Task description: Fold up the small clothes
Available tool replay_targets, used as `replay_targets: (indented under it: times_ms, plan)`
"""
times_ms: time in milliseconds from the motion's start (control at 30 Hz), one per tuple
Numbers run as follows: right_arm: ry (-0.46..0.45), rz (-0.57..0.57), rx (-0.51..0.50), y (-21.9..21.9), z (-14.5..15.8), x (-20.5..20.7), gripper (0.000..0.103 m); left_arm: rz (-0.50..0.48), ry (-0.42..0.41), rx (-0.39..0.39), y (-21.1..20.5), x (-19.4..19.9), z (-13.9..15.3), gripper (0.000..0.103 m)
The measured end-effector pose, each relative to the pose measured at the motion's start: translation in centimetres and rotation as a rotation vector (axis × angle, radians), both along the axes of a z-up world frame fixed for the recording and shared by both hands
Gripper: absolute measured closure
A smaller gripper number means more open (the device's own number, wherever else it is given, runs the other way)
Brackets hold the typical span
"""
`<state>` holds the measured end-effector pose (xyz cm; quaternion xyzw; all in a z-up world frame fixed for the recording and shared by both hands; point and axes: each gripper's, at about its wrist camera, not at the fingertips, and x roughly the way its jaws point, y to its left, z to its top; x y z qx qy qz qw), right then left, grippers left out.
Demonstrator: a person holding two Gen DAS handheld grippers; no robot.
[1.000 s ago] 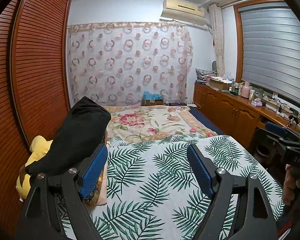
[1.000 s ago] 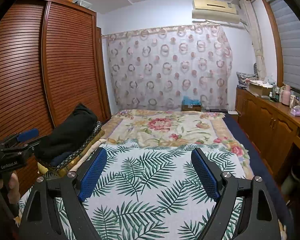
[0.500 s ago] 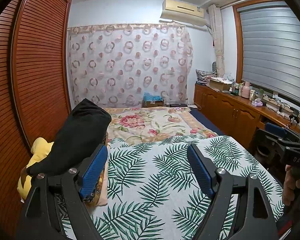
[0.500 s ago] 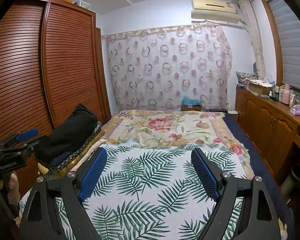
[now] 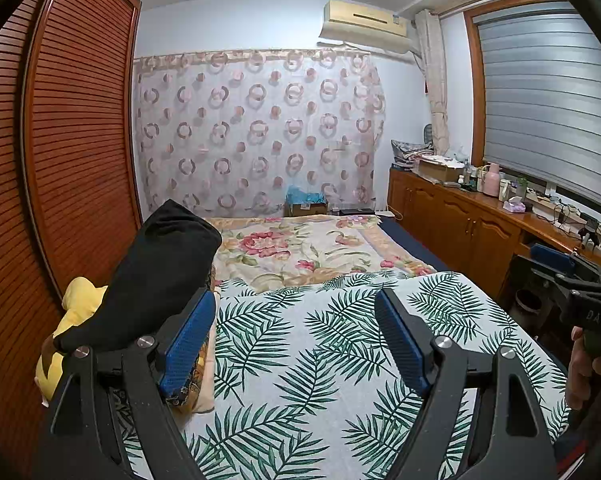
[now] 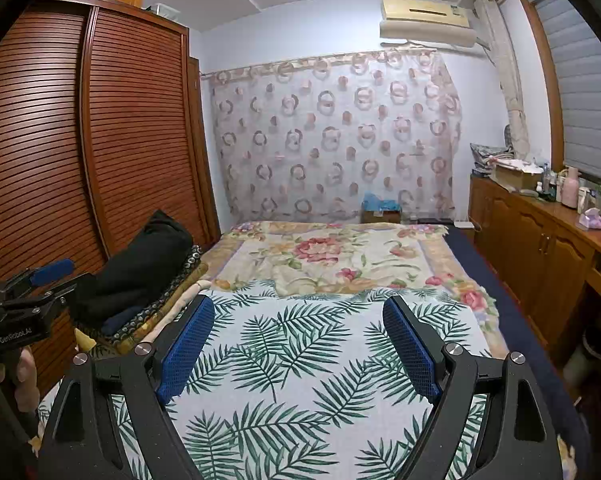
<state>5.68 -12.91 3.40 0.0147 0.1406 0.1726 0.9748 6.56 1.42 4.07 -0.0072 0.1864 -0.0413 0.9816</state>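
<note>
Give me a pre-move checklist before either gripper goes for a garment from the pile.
1. Left gripper open, nothing between the pads: ok.
2. Right gripper open, nothing held: ok.
3. Clothes pile in view at the bed's left edge, black garment on top: ok.
4. Palm-leaf sheet bare for folding: ok.
5. Number of garments in the pile: cannot tell.

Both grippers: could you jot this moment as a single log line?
left gripper: open, empty | right gripper: open, empty | clothes pile: untouched at bed's left edge | palm-leaf sheet: bare below fingers
</note>
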Motion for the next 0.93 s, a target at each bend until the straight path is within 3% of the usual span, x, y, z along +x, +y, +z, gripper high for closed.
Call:
replay_targets:
  times_ms: [933]
  plan:
    - [-0.009, 0.003, 0.0, -0.8, -0.1, -0.6, 0.016, -0.004, -0.008, -0.005, -0.1, -0.5, 0.9, 0.021]
